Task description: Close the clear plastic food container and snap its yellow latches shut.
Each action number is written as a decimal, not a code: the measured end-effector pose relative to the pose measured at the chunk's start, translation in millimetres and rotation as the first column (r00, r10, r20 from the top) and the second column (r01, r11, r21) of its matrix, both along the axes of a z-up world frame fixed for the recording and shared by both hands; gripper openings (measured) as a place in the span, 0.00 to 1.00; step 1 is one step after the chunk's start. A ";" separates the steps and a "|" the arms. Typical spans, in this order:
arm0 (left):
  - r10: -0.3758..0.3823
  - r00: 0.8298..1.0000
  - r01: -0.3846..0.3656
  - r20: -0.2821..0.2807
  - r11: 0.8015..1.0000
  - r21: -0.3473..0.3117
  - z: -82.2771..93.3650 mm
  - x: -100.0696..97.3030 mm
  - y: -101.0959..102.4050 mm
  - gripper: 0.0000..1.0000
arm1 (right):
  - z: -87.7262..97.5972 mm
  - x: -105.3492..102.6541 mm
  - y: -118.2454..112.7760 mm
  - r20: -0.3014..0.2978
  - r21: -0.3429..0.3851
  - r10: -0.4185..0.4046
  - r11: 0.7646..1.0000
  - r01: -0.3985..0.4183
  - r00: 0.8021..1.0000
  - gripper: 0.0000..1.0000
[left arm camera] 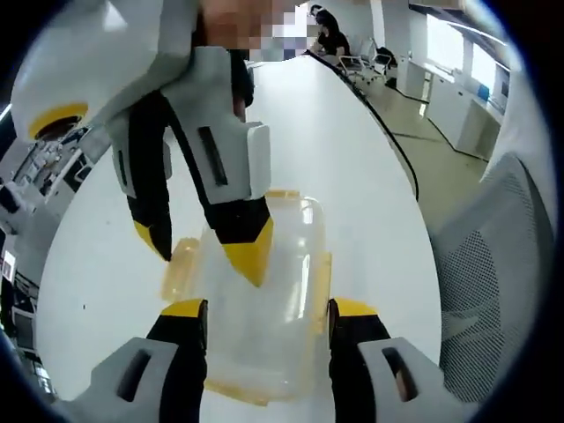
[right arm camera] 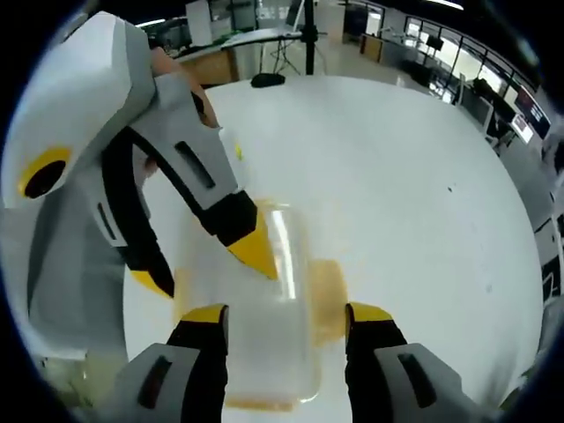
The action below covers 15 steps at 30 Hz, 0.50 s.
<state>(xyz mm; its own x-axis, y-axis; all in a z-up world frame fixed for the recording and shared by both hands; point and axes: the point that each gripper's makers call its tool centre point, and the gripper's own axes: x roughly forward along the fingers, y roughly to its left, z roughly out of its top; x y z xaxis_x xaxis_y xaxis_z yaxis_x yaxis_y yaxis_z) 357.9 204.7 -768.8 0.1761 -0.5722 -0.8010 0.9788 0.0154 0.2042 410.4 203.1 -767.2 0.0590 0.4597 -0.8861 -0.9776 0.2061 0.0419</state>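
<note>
Squarely between both spread pairs of jaws, the clear container [left arm camera: 264, 300] lies on the white table [left arm camera: 352, 176]; its long axis runs ahead of the left gripper [left arm camera: 269, 310]; the right gripper [right arm camera: 286, 315] straddles it oppositely; one yellow latch [right arm camera: 326, 300] juts sideways, just beside the right gripper.

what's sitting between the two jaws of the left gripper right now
In the left gripper view, the clear plastic food container lies on the white table between the left gripper jaws, with the right gripper over it.

Open office: long white table [left arm camera: 352, 159], mesh chair [left arm camera: 493, 264], desks [right arm camera: 476, 79].
</note>
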 end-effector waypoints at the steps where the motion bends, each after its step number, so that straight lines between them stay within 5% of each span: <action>1: 0.001 1.000 -0.001 0.009 1.000 0.002 -0.2 0.0 -0.1 0.55 | -0.3 -2.1 0.8 -0.015 -0.001 0.012 1.000 -0.012 1.000 0.50; 7: -0.004 0.997 0.002 0.075 1.000 0.025 -4.6 0.5 -1.6 0.57 | -4.1 -8.9 3.6 -0.102 -0.011 0.051 0.999 -0.052 0.993 0.44; 15: -0.010 0.989 0.006 0.145 1.000 0.028 -9.2 1.4 -4.8 0.58 | -6.0 -6.8 5.9 -0.127 -0.035 0.090 0.995 -0.095 0.988 0.44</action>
<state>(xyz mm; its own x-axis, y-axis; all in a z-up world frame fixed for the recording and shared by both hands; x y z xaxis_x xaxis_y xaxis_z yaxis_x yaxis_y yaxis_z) 359.3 199.9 -778.0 0.2872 -0.5527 -0.7823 0.9387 0.0000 0.3446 403.6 208.9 -773.2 -0.0947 0.4212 -0.9020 -0.9802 0.1190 0.1585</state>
